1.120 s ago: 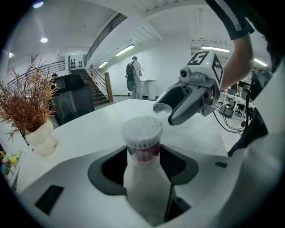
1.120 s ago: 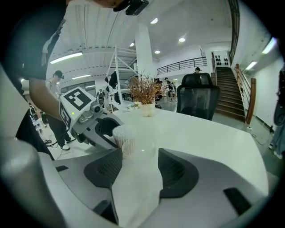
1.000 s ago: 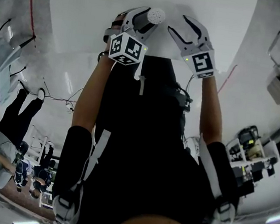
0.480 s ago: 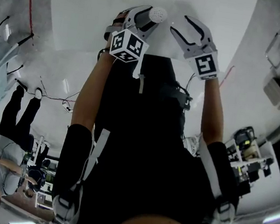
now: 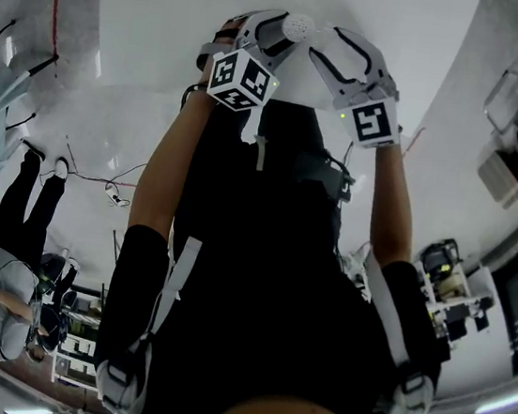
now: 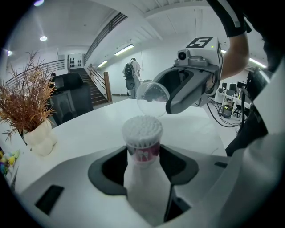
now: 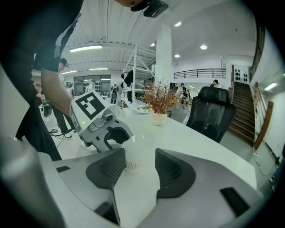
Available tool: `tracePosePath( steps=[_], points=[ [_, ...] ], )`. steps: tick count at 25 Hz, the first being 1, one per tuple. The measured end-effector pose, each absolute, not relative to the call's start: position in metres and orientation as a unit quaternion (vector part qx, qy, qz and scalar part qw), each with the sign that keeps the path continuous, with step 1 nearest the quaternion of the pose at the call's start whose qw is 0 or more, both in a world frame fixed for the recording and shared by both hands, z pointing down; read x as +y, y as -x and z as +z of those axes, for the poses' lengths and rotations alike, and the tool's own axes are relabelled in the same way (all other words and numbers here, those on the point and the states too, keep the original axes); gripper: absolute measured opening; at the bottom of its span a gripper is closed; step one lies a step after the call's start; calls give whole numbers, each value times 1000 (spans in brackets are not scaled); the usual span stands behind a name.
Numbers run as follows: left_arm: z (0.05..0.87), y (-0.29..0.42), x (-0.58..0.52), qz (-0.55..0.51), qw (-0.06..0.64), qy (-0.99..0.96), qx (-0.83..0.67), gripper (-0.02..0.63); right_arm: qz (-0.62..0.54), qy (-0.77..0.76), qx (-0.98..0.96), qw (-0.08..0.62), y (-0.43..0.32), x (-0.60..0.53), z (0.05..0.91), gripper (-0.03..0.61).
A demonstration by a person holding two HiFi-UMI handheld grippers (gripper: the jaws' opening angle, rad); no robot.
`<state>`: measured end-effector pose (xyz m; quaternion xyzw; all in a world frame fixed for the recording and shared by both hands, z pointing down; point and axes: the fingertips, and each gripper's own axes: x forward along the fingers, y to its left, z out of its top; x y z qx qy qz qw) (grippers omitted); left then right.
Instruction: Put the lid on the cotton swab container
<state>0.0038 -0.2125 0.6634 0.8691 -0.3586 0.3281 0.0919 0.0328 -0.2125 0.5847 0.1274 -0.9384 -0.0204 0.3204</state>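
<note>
The cylindrical cotton swab container with a pink label band [image 6: 142, 149] stands upright between the jaws of the left gripper [image 6: 143, 162]. Both dark pads press its sides, and its open top is packed with white swab heads. It is held above the white counter [image 6: 84, 133]. The clear, round plastic lid [image 6: 150, 95] hangs just beyond and slightly above that open top and is not seated on it.

The lid sits at the tips of the right gripper [image 7: 140, 167], whose jaws have just been closing and now stand fairly wide around it. In the right gripper view its ribbed rim lies against the left-hand pad, and its clear wall is hard to trace towards the other pad.

In the head view the two grippers meet tip to tip at the counter's edge, and the square-marked cube [image 5: 243, 78] of the left one faces up.

Farther out on the counter stands a white vase [image 6: 40, 139] holding dried brown branches [image 6: 24, 100]. A black office chair [image 6: 71, 95] stands behind it.
</note>
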Motion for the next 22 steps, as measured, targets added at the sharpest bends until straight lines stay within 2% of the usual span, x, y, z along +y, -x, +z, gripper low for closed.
tracePosePath(
  steps=[22],
  points=[
    [664,-6,-214,326,92,-871,-355,227,-36,-68,-936,345,-8,-211,592,212]
  ],
)
